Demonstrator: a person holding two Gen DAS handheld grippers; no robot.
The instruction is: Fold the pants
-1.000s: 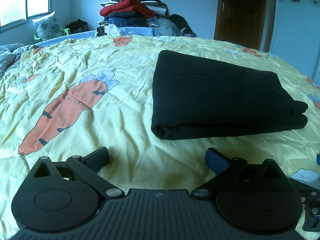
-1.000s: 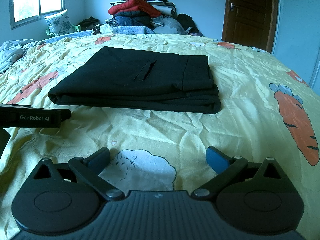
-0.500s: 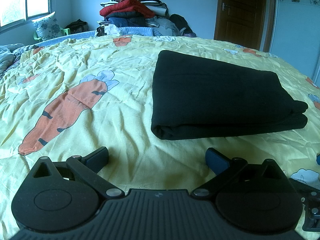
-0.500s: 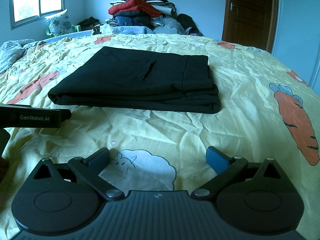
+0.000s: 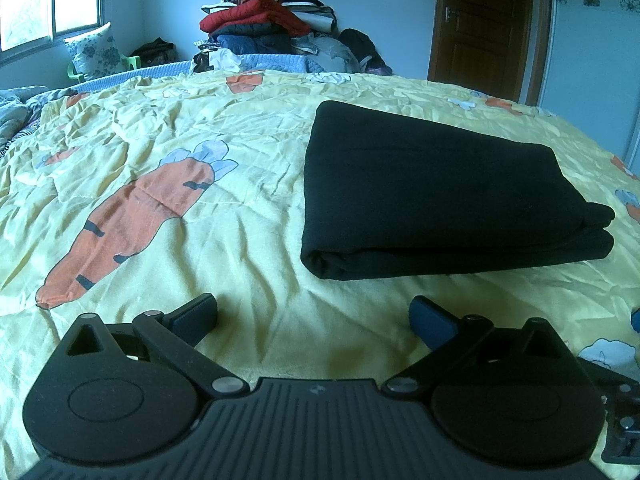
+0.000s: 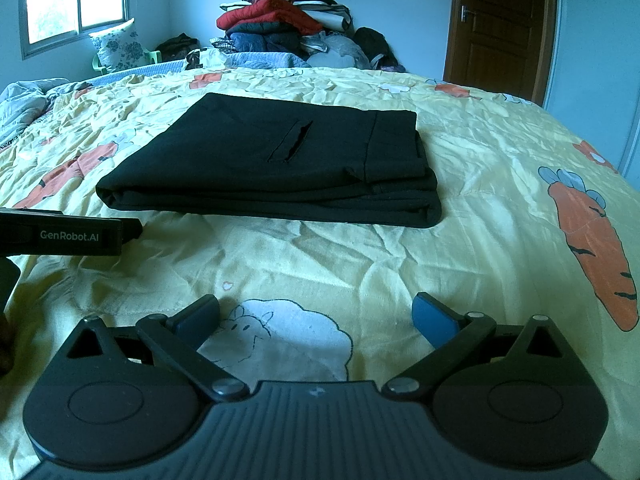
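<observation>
Since pants (image 6: 280, 168) were already folded mid-frame, left gripper (image 5: 314, 316) and right gripper (image 6: 316, 312) were parked low, jaws spread, nothing gripped.

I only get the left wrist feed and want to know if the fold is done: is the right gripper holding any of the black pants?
Observer: No. In the right wrist view the right gripper has its jaws wide apart above a sheep print, short of the black pants.
Operator: Which face of the pants is up?
Observer: The one with a pocket slit. It shows on the top layer.
Operator: Does the end away from my side look tidy?
Observer: Fairly. That end shows several stacked edges, the top one set back slightly from those below.
</observation>
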